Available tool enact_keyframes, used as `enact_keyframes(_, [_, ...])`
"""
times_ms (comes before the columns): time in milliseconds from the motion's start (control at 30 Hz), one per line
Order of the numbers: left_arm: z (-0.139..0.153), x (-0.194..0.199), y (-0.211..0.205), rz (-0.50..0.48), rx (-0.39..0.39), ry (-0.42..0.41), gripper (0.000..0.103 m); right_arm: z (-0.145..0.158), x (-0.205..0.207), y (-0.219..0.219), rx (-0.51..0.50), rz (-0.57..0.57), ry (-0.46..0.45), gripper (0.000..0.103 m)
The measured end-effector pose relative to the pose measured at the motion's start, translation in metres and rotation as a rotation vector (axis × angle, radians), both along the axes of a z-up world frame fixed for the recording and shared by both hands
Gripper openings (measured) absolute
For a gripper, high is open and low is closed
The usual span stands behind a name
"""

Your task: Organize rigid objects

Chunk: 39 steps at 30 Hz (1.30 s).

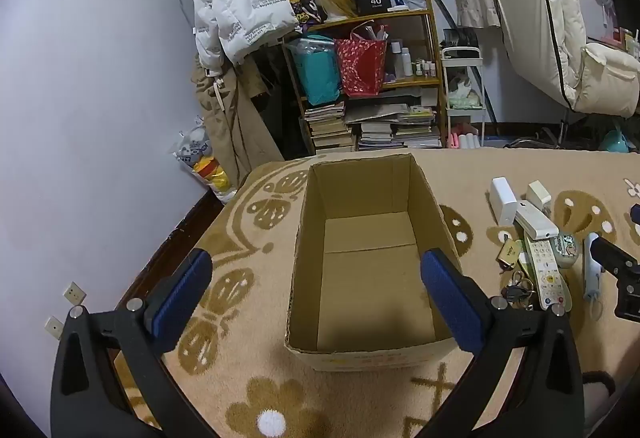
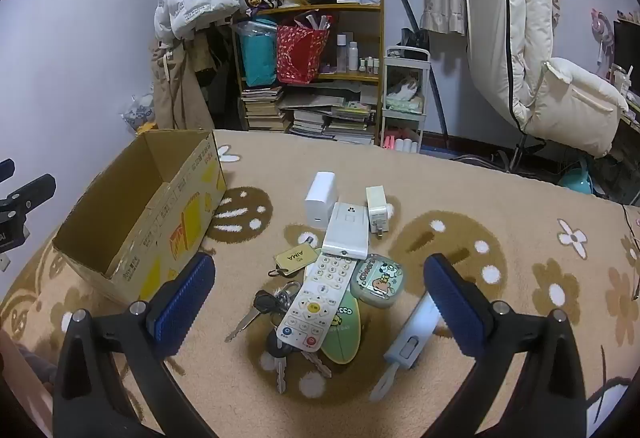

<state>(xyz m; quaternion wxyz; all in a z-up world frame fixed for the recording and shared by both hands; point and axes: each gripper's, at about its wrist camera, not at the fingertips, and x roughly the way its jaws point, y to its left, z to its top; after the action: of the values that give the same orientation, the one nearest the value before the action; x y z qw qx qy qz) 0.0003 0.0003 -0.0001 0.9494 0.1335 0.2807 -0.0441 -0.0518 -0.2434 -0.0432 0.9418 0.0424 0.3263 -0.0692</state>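
While both grippers hang above the patterned blanket (image 2: 460, 197), neither holds anything — each has its blue-padded jaws spread wide apart.

Left gripper (image 1: 316, 302): the open box (image 1: 360, 238) lies straight ahead of it and below, its bare cardboard floor showing between the two fingers. The right finger's pad (image 1: 448, 302) overlaps the box's right wall in this view; the left pad sits off the box's left side, over the blanket. Well off to this gripper's right lies the heap of small things, with part of the other gripper showing at the far right edge.

Right gripper (image 2: 318, 302): the heap lies directly ahead, between its fingers. Nearest is the white remote (image 2: 316, 302), lying across a green oval card (image 2: 344, 334) and a bunch of keys (image 2: 272, 310). Just beside the remote, toward the right finger, sits a rounded case (image 2: 378, 282) with cartoon print, and closest to that finger a pale blue stick-like device (image 2: 416, 334) with a loop strap. Farther ahead: a yellow tag (image 2: 294, 258), a flat white device (image 2: 348, 230) touching the remote's far end, then a white block (image 2: 322, 203) and a plug adapter (image 2: 378, 209). From here the box (image 2: 140, 217) stands ahead and to the left, apart from the heap.
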Motion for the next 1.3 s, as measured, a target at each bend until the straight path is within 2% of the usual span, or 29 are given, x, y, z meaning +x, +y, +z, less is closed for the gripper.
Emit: enact_keyframes(1300, [-0.011, 0.004, -0.002, -0.001, 0.04, 0.041, 0.103, 0.0, 0.002, 0.0, -0.003, 0.0, -0.002, 0.103])
